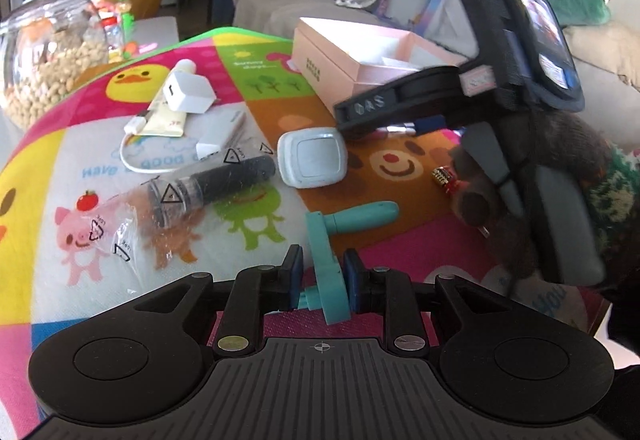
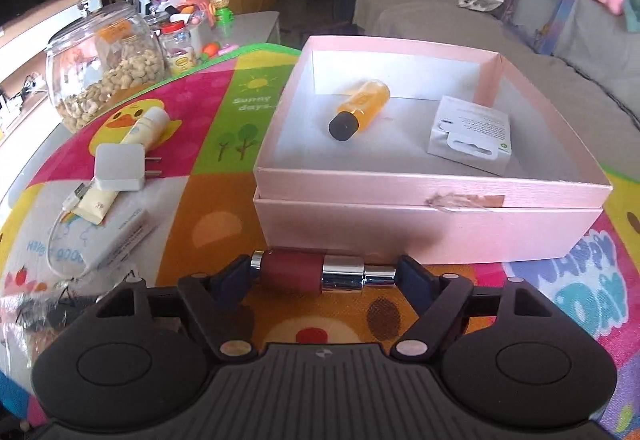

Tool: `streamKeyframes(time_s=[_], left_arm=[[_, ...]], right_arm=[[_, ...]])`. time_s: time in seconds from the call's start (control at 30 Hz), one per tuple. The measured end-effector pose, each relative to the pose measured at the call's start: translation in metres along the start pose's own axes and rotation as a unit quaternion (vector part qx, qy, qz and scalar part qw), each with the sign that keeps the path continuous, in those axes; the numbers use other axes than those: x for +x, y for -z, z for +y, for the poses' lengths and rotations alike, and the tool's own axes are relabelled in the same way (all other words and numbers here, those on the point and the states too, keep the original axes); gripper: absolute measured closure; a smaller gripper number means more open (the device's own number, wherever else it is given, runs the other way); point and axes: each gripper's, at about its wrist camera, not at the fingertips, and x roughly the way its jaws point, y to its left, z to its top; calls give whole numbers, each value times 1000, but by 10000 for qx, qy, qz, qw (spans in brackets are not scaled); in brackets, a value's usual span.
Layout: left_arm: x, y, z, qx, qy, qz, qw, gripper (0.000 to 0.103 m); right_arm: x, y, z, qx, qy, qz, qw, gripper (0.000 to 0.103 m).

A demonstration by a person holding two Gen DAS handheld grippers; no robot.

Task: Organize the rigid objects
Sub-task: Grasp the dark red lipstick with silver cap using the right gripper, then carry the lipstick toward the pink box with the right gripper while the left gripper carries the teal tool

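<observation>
My left gripper (image 1: 322, 270) is shut on a teal crank handle (image 1: 326, 260), low over the colourful mat. My right gripper (image 2: 322, 274) is shut on a red and silver lipstick tube (image 2: 320, 274), held crosswise just in front of the pink box (image 2: 432, 216). The box is open and holds an orange bottle (image 2: 362, 106) and a white packet (image 2: 470, 134). The pink box (image 1: 340, 58) also shows in the left wrist view, behind the right gripper's body (image 1: 404, 102). On the mat lie a white square case (image 1: 314, 158), a bagged black cylinder (image 1: 212, 186) and a white charger (image 1: 186, 92).
A cream tube (image 2: 132, 144), a white charger (image 2: 120, 167) with cable and a flat white box (image 2: 124, 236) lie left of the pink box. A glass jar of nuts (image 2: 104, 66) stands at the mat's far left edge. A small gold and red item (image 1: 444, 176) lies right. A sofa (image 2: 440, 0) is behind.
</observation>
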Motion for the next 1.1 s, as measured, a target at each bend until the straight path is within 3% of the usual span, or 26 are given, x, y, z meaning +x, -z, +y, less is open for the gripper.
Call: streamKeyframes(time_s=[0.13, 0.3, 0.37, 0.53, 0.77, 0.83, 0.87, 1.1], left_arm=[[-3, 8, -2, 119, 14, -179, 9998, 78], [-9, 8, -8, 152, 282, -100, 9994, 80], [-13, 8, -15, 292, 460, -72, 9985, 89], [-29, 3, -43, 797, 680, -168, 9944, 89], [-51, -16, -62, 1124, 581, -498, 9907, 89], [-56, -25, -61, 1133, 492, -589, 9906, 89], [-58, -29, -58, 1104, 472, -636, 9907, 96], [-75, -54, -59, 1249, 281, -939, 9873, 94]], right_arm=[[-26, 16, -17, -177, -108, -37, 9998, 24], [-68, 39, -36, -615, -140, -287, 9976, 24], [-86, 46, -45, -669, -147, -414, 9968, 24], [-130, 54, -68, -563, -128, -892, 9943, 24], [-167, 60, -89, -461, -117, -1480, 9878, 24], [-169, 62, -94, -402, -120, -1523, 9874, 24], [-169, 64, -95, -364, -131, -1521, 9876, 24], [-171, 69, -101, -236, -202, -1584, 9869, 24]])
